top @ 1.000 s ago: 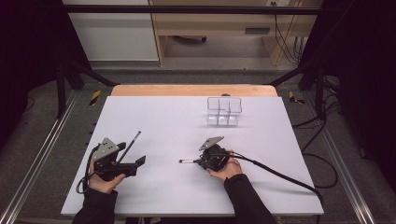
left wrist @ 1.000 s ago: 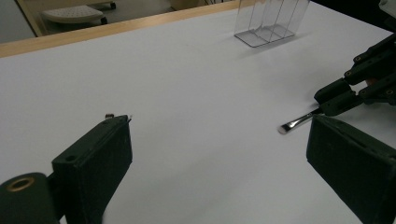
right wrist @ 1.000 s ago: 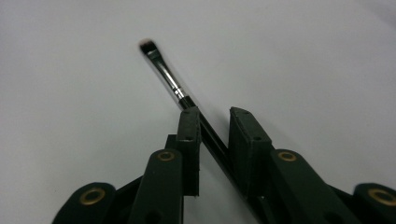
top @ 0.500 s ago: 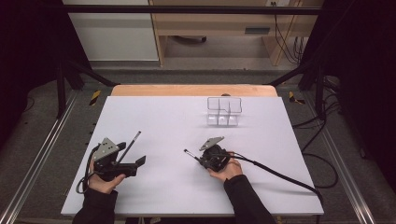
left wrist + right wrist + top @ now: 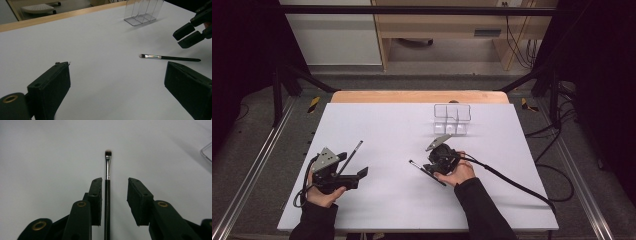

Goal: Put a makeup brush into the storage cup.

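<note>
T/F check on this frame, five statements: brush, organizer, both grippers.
1. The makeup brush lies flat on the white table. True.
2. The right gripper is clamped on the brush. False: its jaws stand apart, and the brush runs between them, close to one.
3. The clear organizer holds brushes. False: its compartments look empty.
4. The left gripper has its jaws open with nothing between them. True.
5. The brush stands inside the organizer. False: it lies on the table, apart from it.

Probably a lab: white table (image 5: 377, 130) inside black frame (image 5: 422, 10), cables (image 5: 517, 35) behind.
</note>
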Motion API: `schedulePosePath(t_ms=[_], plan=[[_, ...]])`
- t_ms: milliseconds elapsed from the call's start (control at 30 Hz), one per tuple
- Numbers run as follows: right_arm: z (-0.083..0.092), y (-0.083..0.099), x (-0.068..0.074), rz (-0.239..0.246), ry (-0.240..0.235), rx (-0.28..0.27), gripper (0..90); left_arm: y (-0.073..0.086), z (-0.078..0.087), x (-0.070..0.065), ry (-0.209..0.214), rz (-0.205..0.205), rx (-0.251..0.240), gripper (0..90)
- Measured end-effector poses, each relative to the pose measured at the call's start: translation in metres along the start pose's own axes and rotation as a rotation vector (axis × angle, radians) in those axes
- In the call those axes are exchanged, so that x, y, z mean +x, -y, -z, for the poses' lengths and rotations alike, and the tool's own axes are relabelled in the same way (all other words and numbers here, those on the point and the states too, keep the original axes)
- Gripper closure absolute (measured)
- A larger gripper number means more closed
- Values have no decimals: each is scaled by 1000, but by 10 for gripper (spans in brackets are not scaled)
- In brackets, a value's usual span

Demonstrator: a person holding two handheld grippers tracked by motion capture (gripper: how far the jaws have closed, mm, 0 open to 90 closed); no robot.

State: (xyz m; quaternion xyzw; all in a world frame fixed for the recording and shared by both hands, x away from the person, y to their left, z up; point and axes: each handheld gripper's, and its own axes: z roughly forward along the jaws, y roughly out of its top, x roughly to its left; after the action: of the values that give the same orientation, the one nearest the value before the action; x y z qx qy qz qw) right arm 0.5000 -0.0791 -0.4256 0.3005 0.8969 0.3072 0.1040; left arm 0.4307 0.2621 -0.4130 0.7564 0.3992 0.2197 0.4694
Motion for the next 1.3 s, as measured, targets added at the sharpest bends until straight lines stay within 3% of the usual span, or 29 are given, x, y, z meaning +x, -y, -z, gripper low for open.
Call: schedulePosePath(t_ms=[400, 700, 900, 1300], plan=[[-15, -19, 0, 8, -25, 170, 614, 0, 0, 1, 3, 2, 0, 57], [-30, -27, 1, 22, -30, 264, 607, 0, 0, 1, 4, 2, 1, 57], [-37, -27, 2, 10, -35, 289, 609, 0, 0, 1, 4, 2, 2, 57], [-46, -22, 4, 39, -20, 349, 704, 0, 0, 1, 6, 2, 6, 57]])
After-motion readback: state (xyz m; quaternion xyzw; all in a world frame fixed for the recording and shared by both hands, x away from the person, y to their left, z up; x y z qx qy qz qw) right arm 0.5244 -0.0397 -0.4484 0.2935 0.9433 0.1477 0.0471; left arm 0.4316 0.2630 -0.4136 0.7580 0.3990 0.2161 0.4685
